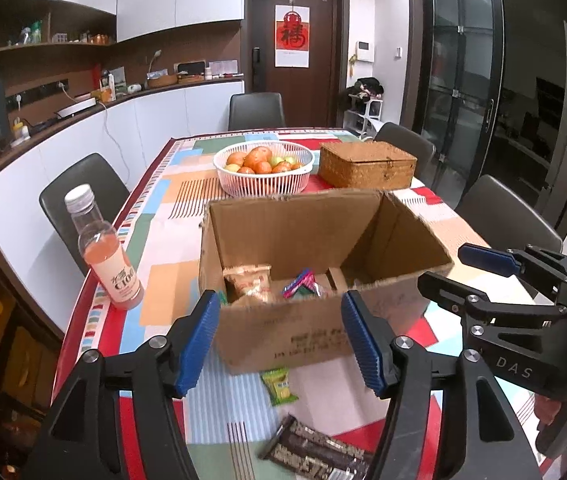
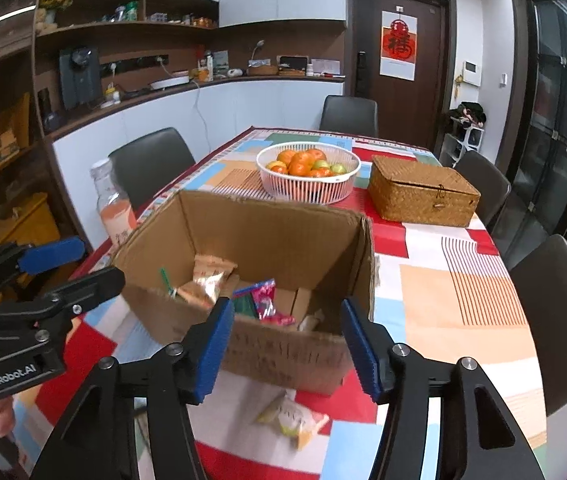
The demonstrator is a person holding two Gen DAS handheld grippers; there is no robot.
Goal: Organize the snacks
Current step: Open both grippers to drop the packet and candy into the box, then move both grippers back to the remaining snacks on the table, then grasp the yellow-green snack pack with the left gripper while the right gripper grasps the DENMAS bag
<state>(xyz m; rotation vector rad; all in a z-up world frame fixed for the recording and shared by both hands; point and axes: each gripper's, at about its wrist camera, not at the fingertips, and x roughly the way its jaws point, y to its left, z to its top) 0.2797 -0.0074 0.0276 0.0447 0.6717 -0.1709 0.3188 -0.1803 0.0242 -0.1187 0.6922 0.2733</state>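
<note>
An open cardboard box (image 1: 295, 332) stands on the patterned tablecloth. Inside lie an orange-beige snack packet (image 1: 249, 280) and a pink and green packet (image 1: 301, 282). My left gripper (image 1: 279, 320) hovers open just before the box's near wall, with nothing between its blue pads. In front of the box lie a green packet (image 1: 279, 386) and a dark wrapped bar (image 1: 315, 452). My right gripper (image 2: 285, 316) is also open and empty, above the box (image 2: 283, 352). A pale packet (image 2: 291, 420) lies on the cloth below it. Each gripper shows in the other's view: right gripper (image 1: 463, 272), left gripper (image 2: 79, 266).
A pink drink bottle (image 1: 109, 264) stands left of the box near the table edge. Behind the box are a white fruit basket (image 1: 263, 184) and a lidded wicker box (image 1: 367, 168). Dark chairs (image 1: 83, 196) surround the table. A counter runs along the left wall.
</note>
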